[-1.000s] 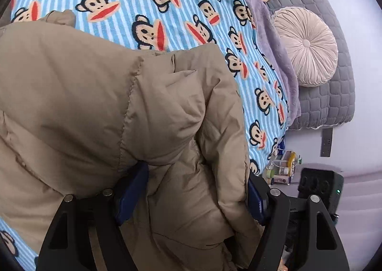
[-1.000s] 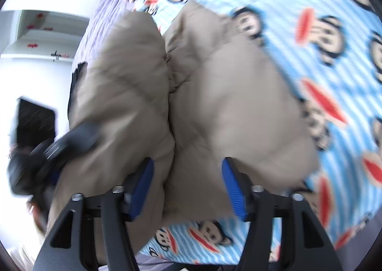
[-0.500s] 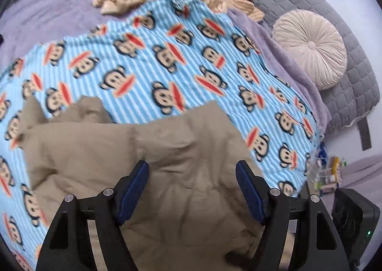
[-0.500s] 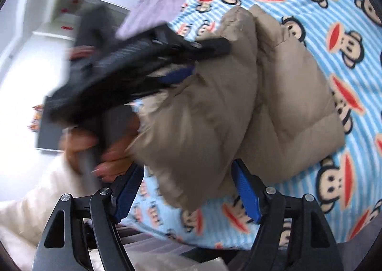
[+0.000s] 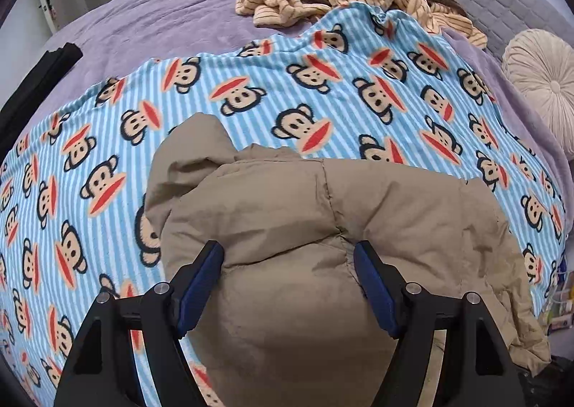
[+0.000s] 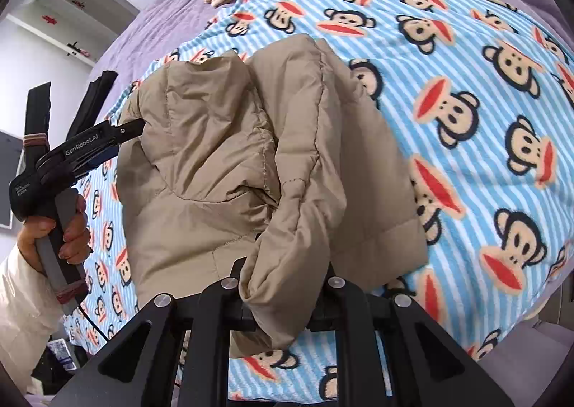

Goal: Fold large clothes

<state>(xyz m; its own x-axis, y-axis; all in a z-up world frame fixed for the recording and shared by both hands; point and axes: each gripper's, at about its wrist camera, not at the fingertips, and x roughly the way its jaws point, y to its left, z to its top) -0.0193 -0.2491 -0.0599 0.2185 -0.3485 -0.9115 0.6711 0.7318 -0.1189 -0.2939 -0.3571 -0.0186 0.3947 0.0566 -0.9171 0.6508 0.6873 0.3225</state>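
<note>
close up, the jacket [image 6: 251,163] fold sits pinched in the right tongs [image 6: 283,285].

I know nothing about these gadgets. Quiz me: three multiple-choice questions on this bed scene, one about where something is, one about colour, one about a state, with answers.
1. Where does the tan puffer jacket lie?
A. on the monkey-print blanket
B. on the floor
C. on the round cushion

2. What colour are the blanket's stripes?
A. green and yellow
B. blue and white
C. black and grey

3. How is the right hand-held gripper?
A. wide open, touching nothing
B. lying on the bed
C. closed on a jacket fold

Answers:
1 A: both views show monkey print all around the jacket.
2 B: light blue and white bands run between the monkey faces.
3 C: in the right view, tan fabric is pinched between its fingers, while the left hand-held gripper is open, its blue pads apart.
</note>
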